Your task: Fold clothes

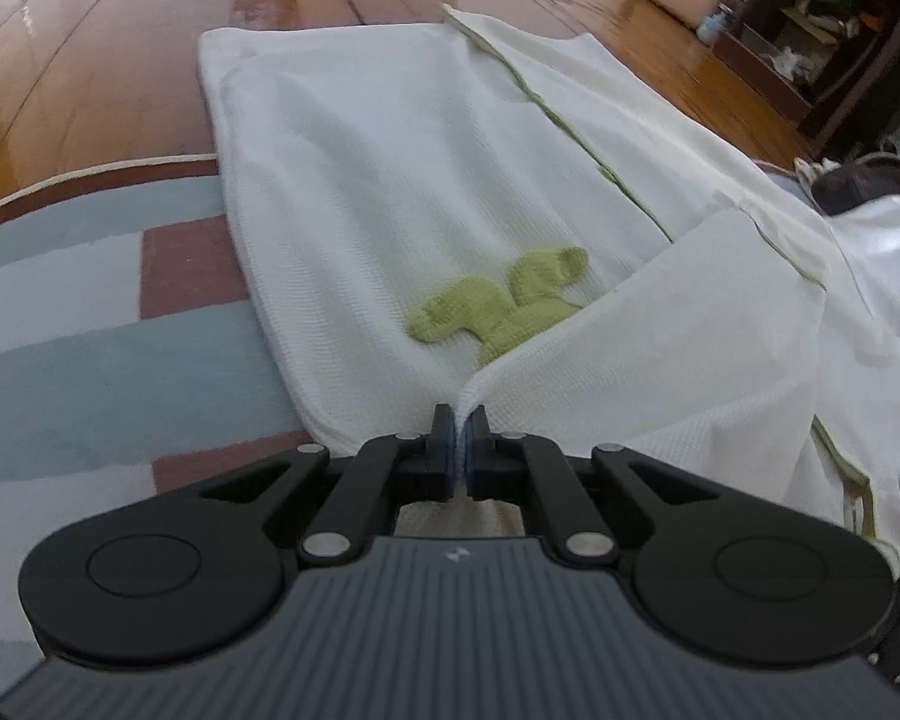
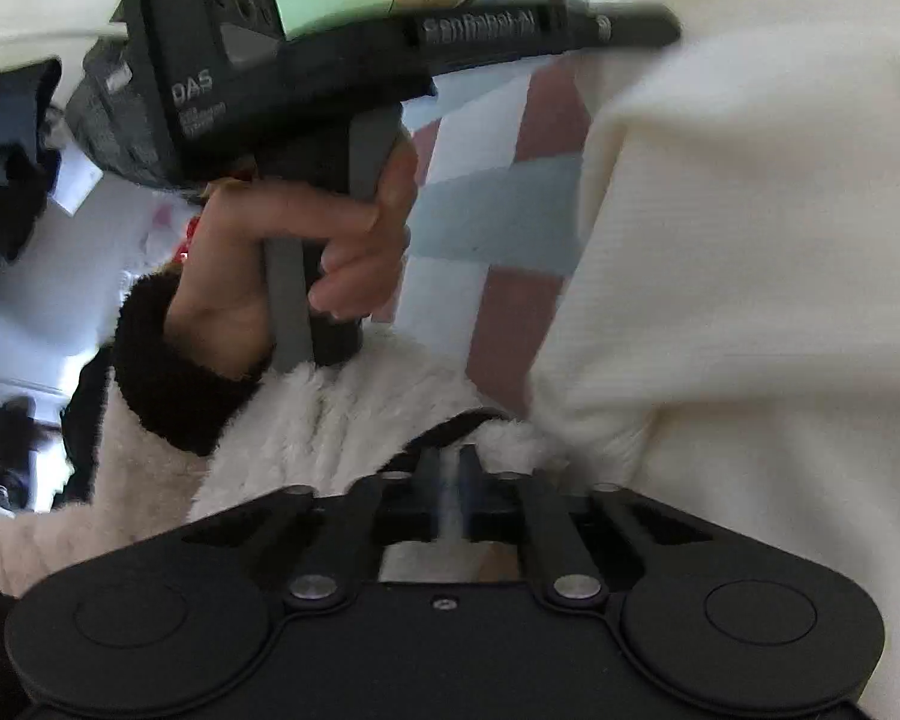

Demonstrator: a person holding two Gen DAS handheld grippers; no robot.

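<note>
Left gripper (image 1: 463, 441) is clamping the white garment's (image 1: 390, 180) near edge; its long axis is running straight ahead. Right gripper (image 2: 448, 480) is nearly closed, grip unclear.

black gripper (image 1: 461, 426) | silver screws | fluffy white sleeve (image 2: 306, 420), black cuff (image 2: 168, 384)

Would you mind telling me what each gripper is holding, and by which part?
The left gripper pinches the white ribbed-knit garment at a folded edge. The right gripper looks shut on white fabric, seemingly the same garment's edge; blur leaves that unsure.
</note>
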